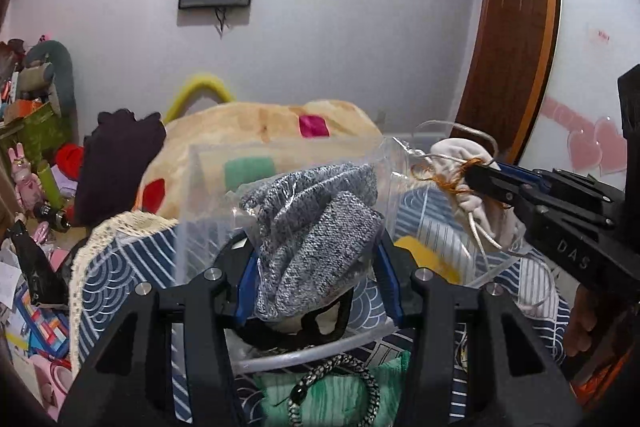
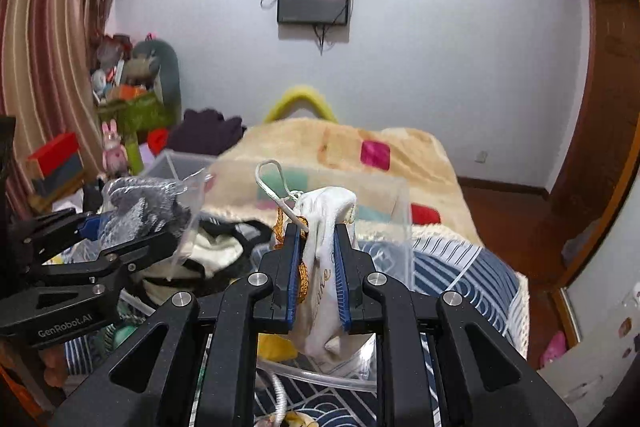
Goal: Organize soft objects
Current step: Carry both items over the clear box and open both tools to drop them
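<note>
The left gripper (image 1: pixel 316 247) has its blue-lined fingers spread only as wide as the bundle between them, pinching a grey knitted garment (image 1: pixel 316 223) sealed in a clear plastic bag; the bundle stands up out of the jaws, above the near edge of a clear plastic box (image 1: pixel 192 187). Under it, inside the box, lies a cream piece with black trim (image 1: pixel 320 323). The right gripper (image 2: pixel 318 267) is pressed nearly together on a small white cloth pouch (image 2: pixel 326 227), which is squeezed flat between the pads, its top bunching out above the fingertips and its bottom hanging below them over the box. An orange braided cord (image 2: pixel 302 267) runs along the left pad, and a white cord loop (image 2: pixel 272 175) sticks up from the pouch's neck. In the left wrist view the right gripper (image 1: pixel 478 173) reaches in from the right, holding the pouch (image 1: pixel 460 155) just to the right of the bagged knit, the two apparently apart, though the plastic makes that hard to judge. The box rests on a blue-and-white patterned bedspread (image 2: pixel 472 267), with a cream blanket (image 2: pixel 344 143) farther back. A braided black-and-white cord (image 1: pixel 340 383) lies near the left gripper's base.
</note>
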`<state>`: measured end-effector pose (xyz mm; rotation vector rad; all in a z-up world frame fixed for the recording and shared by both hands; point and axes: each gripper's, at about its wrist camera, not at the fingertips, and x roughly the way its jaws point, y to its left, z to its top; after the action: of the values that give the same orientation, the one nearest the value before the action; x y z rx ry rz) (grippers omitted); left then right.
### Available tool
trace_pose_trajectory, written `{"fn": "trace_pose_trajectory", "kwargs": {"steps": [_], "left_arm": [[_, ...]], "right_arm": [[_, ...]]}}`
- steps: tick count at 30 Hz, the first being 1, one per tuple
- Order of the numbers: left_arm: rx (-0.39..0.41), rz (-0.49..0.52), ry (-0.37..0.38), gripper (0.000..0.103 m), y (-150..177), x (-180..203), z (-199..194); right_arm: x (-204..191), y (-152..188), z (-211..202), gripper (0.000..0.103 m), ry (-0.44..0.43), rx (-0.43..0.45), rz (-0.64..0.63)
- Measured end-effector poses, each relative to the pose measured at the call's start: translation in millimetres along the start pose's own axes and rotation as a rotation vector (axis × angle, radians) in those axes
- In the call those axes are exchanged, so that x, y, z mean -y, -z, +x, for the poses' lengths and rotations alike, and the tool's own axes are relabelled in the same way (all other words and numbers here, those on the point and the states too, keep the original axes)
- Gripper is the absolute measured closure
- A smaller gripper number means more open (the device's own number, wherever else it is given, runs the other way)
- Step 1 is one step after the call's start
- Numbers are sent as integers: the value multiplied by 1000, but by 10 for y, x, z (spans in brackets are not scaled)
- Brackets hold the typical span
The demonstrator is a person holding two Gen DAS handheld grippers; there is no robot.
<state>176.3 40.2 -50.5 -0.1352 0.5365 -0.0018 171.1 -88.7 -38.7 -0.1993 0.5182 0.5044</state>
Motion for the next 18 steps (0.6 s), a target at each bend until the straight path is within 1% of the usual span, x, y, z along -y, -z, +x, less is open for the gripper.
{"fn": "trace_pose_trajectory", "kwargs": {"steps": [4, 6, 8, 10, 11, 12, 14, 18], "left_arm": [[-53, 3, 19, 54, 17, 29, 200], [-66, 9, 11, 54, 18, 43, 272], [-73, 17, -4, 51, 39, 57, 307], [-88, 30, -8, 46, 53, 102, 336], [-93, 34, -4, 39, 54, 125, 345], [-96, 37, 0, 36, 64, 145, 341], [-96, 44, 1, 26, 70, 180, 319], [-57, 70, -15, 23, 66, 254, 207]], "right_arm": [[39, 58, 112, 89, -12, -56, 1], [41, 71, 134, 87, -11, -76, -7], [36, 81, 132, 85, -13, -92, -16], [24, 77, 123, 82, -13, -102, -25], [16, 78, 99, 80, -15, -105, -30], [15, 74, 87, 76, -15, -106, -31], [10, 63, 16, 71, -11, -88, -32], [13, 45, -114, 61, -6, -47, -35]]}}
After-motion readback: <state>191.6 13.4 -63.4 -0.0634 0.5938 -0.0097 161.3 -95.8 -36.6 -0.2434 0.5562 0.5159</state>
